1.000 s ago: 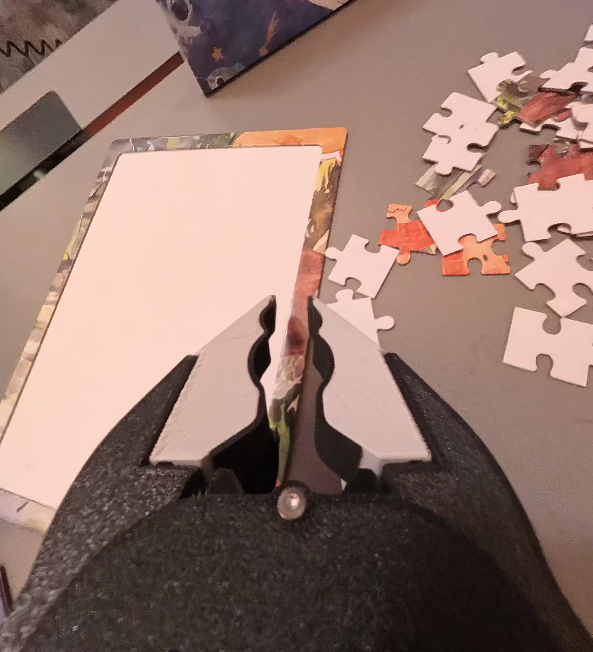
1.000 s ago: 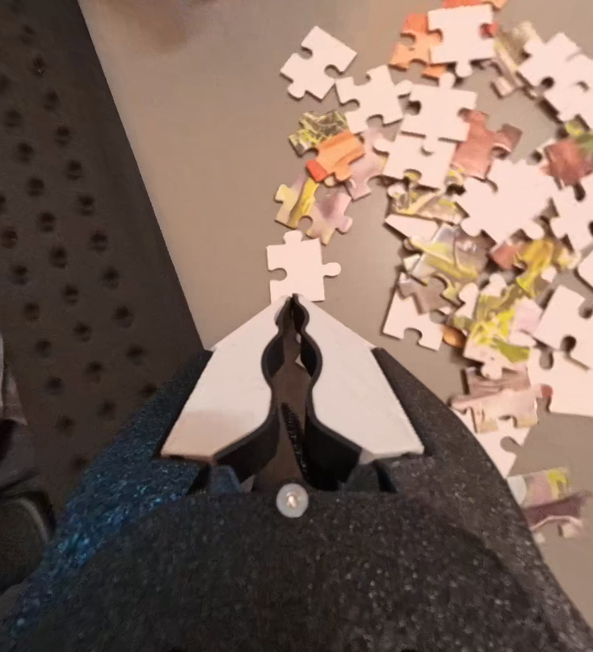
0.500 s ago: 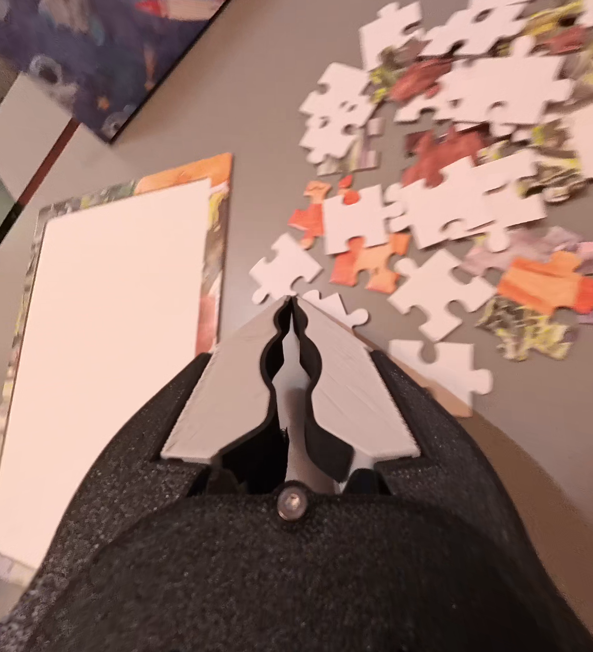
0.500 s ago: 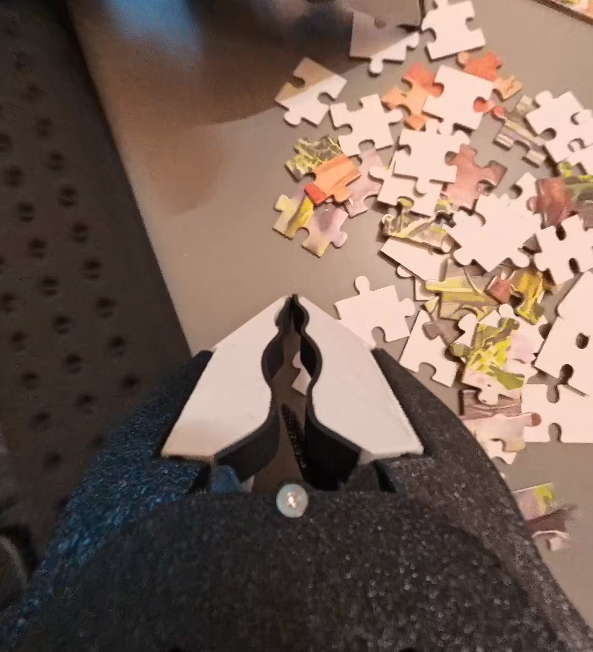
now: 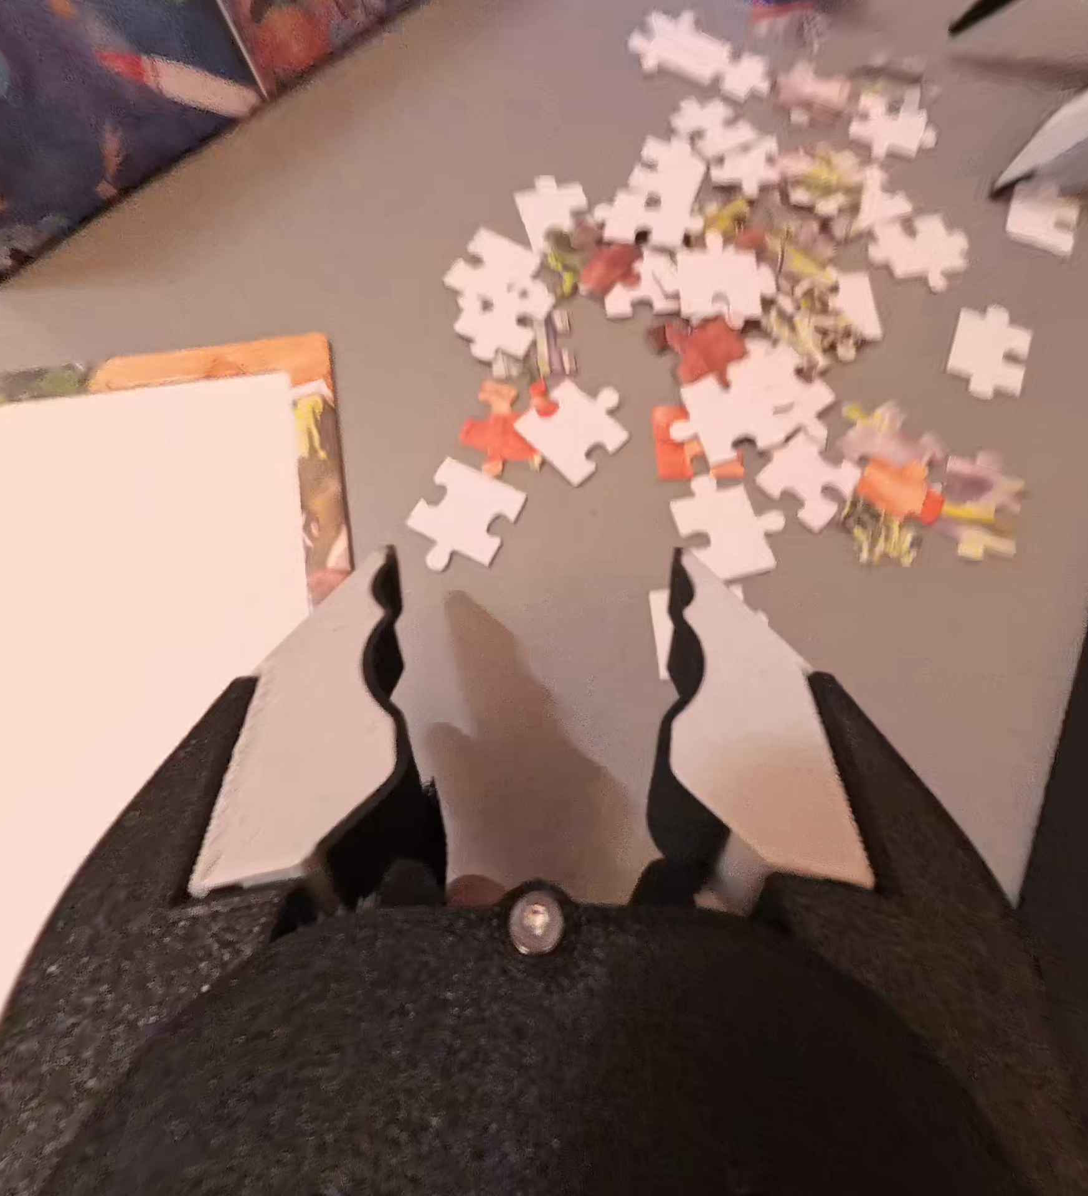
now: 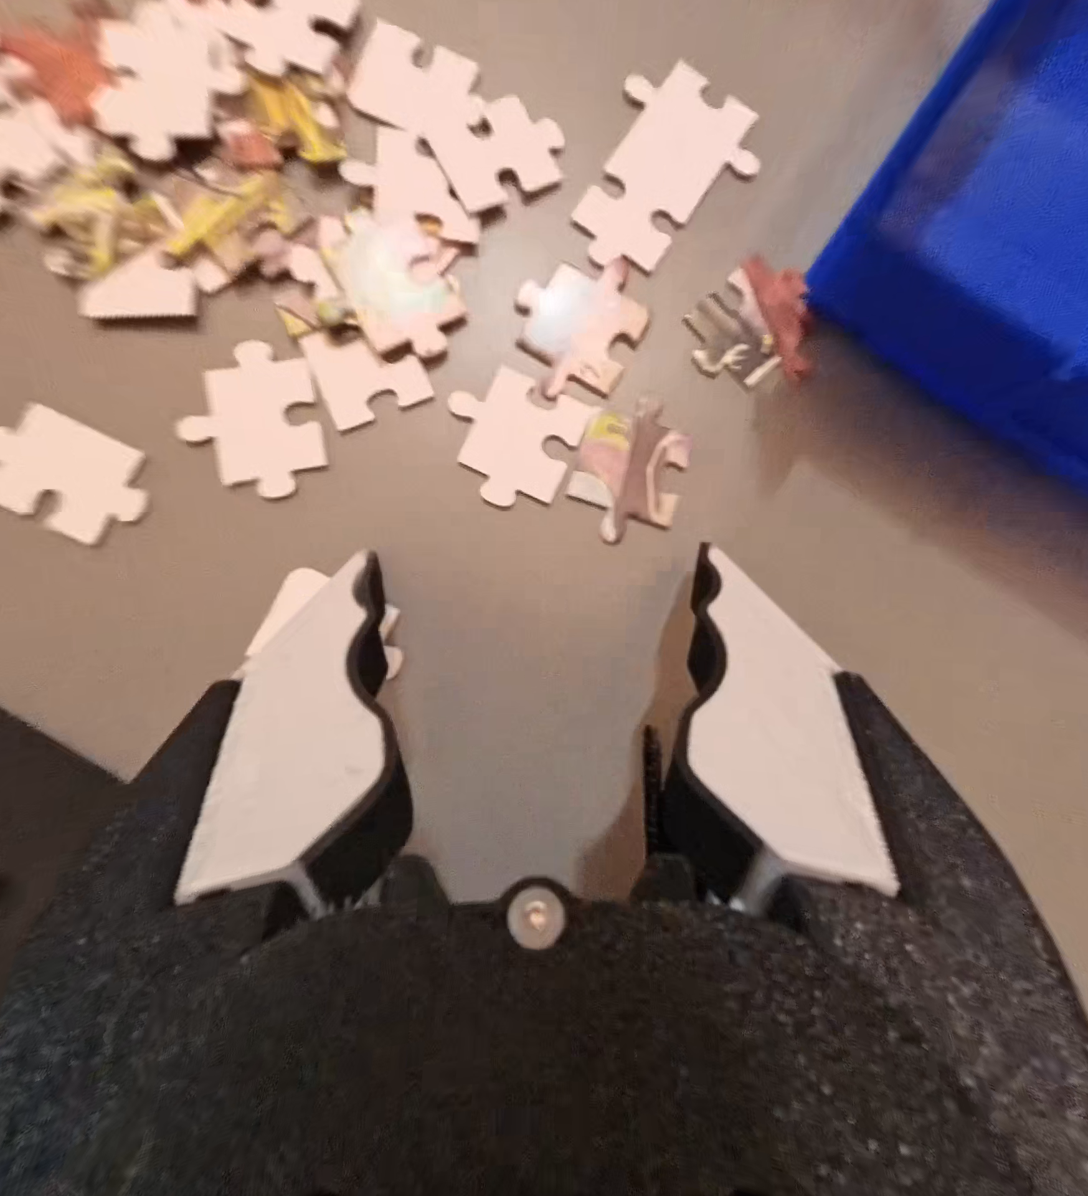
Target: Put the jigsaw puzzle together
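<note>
Left gripper (image 5: 531, 563) and right gripper (image 6: 534, 560), both with fingers spread wide and holding nothing, above a grey table (image 5: 366, 213). One heap of loose puzzle pieces (image 5: 722, 310) (too many and too blurred to count, mostly blank side up) lies ahead. One white puzzle tray (image 5: 120, 550) sits left; one blue bin (image 6: 1013, 226) right.
</note>
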### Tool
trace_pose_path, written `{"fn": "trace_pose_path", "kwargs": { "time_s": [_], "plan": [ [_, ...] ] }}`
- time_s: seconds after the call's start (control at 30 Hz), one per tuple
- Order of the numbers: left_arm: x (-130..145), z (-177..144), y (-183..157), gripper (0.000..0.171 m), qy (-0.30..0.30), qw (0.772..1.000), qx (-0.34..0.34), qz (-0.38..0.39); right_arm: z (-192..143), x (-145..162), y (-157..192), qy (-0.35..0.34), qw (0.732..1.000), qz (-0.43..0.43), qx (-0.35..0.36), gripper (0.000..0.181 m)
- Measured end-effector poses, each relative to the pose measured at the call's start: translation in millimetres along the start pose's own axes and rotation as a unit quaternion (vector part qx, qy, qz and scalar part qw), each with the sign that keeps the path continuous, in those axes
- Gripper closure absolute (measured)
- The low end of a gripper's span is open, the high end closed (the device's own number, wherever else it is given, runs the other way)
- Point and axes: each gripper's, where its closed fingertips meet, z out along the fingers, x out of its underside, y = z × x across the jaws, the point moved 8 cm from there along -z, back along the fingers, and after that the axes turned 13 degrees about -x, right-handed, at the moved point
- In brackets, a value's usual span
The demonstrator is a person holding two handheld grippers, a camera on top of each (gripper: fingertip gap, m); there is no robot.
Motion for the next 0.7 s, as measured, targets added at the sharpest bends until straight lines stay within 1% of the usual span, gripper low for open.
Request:
{"fn": "trace_pose_path", "kwargs": {
  "time_s": [0.03, 0.07, 0.13, 0.17, 0.2, 0.33, 0.4, 0.47, 0.53, 0.57, 0.63, 0.67, 0.7],
  "plan": [
    [6.5, 1.9, 1.9, 0.076, 0.010, 1.000, 0.017, 0.007, 2.5, 1.4, 4.1, -0.023, 0.998, 0.000, -0.059, 0.079],
    [11.4, 4.5, 0.5, 0.070, 0.017, 0.999, 0.044, 0.007, 7.5, 0.3, 6.6, -0.043, 0.995, -0.009, -0.094, 0.069],
    [15.1, 12.1, -7.0, 0.069, 0.018, 0.997, 0.079, 0.010, 20.9, -4.6, 6.0, -0.067, 0.993, -0.047, -0.083, 0.063],
    [14.2, 16.8, -11.8, 0.065, 0.018, 0.996, 0.083, 0.021, 26.0, -10.2, 9.0, -0.055, 0.993, -0.070, -0.081, 0.065],
    [11.9, 21.2, -16.8, 0.063, 0.019, 0.996, 0.079, 0.040, 30.5, -18.4, 11.6, -0.054, 0.991, -0.077, -0.096, 0.077],
    [-0.9, 39.4, -39.1, 0.060, 0.019, 0.992, 0.073, 0.101, 51.9, -45.2, 21.9, -0.018, 0.981, -0.132, -0.143, 0.068],
    [-9.1, 47.7, -48.9, 0.059, 0.019, 0.990, 0.083, 0.112, 63.1, -57.2, 30.7, -0.012, 0.974, -0.156, -0.164, 0.064],
    [-17.2, 56.0, -56.9, 0.059, 0.018, 0.988, 0.092, 0.120, 72.2, -66.5, 39.3, -0.014, 0.967, -0.177, -0.183, 0.065],
    [-25.0, 64.1, -64.5, 0.058, 0.017, 0.987, 0.100, 0.127, 79.3, -74.3, 45.7, -0.020, 0.962, -0.191, -0.194, 0.071],
    [-28.5, 67.6, -68.3, 0.057, 0.016, 0.985, 0.105, 0.133, 81.8, -77.5, 48.7, -0.024, 0.960, -0.197, -0.199, 0.078],
    [-34.7, 72.7, -75.7, 0.068, 0.013, 0.983, 0.116, 0.140, 85.4, -81.3, 57.1, -0.037, 0.952, -0.213, -0.216, 0.102],
    [-37.2, 74.2, -79.7, 0.078, 0.009, 0.982, 0.121, 0.144, 87.3, -82.8, 61.3, -0.040, 0.950, -0.218, -0.222, 0.110],
    [-38.9, 74.8, -83.7, 0.088, 0.005, 0.980, 0.129, 0.149, 87.9, -83.9, 66.2, -0.038, 0.945, -0.227, -0.231, 0.124]
  ]
}}
